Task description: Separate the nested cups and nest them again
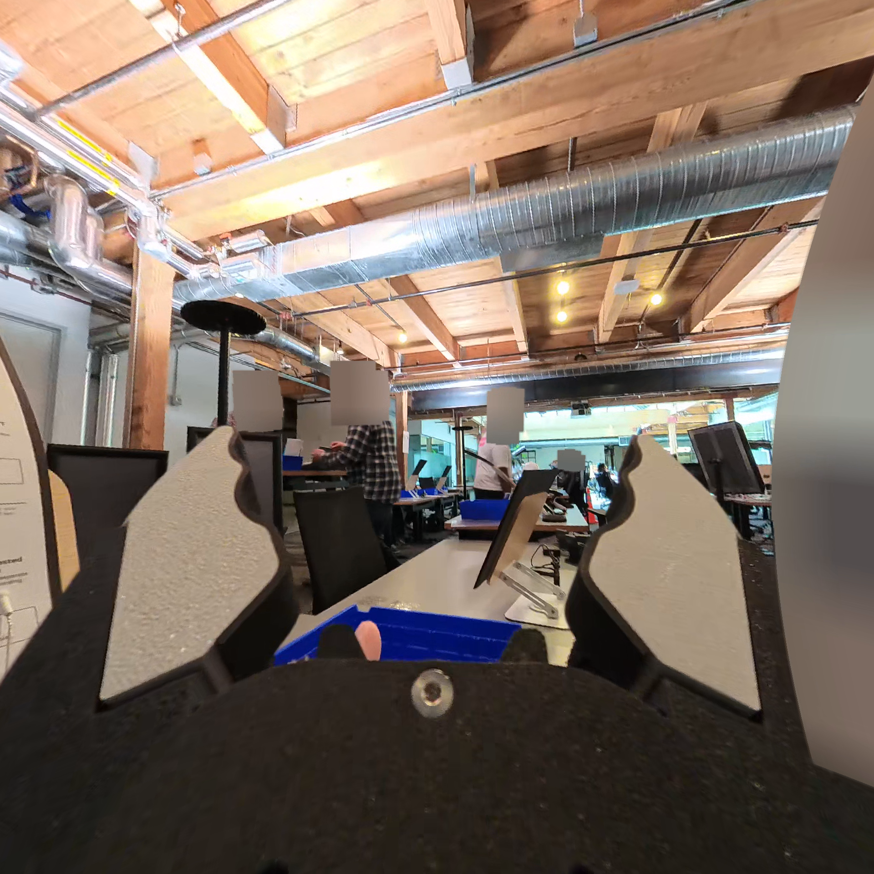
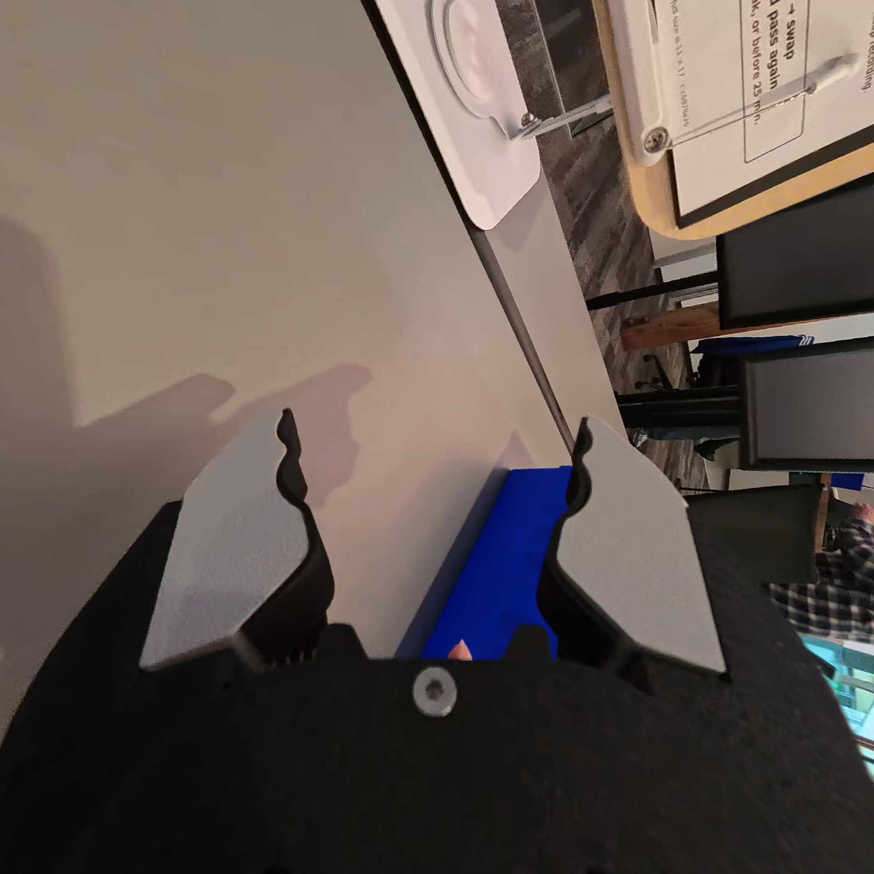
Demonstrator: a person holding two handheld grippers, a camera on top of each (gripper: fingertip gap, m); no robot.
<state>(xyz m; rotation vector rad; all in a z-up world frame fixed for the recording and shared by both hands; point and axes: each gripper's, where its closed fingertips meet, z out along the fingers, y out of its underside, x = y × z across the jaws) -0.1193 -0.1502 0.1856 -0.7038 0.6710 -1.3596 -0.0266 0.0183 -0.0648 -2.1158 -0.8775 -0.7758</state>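
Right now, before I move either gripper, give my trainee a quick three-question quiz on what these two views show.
1. True or false: the left gripper holds a cup between its fingers.
2. What colour is the bin just ahead of the left gripper: A red, B blue, C green?
3. In the right wrist view, what pale surface lies under the right gripper?

Key: 1 false, both grippers are open and empty, and no cups are visible. 2 B. 3 the table.

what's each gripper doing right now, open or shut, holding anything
Left gripper: open, jaws spread wide, nothing between them.
Right gripper: open, jaws apart, holding nothing; a blue bin lies beyond it on the table.
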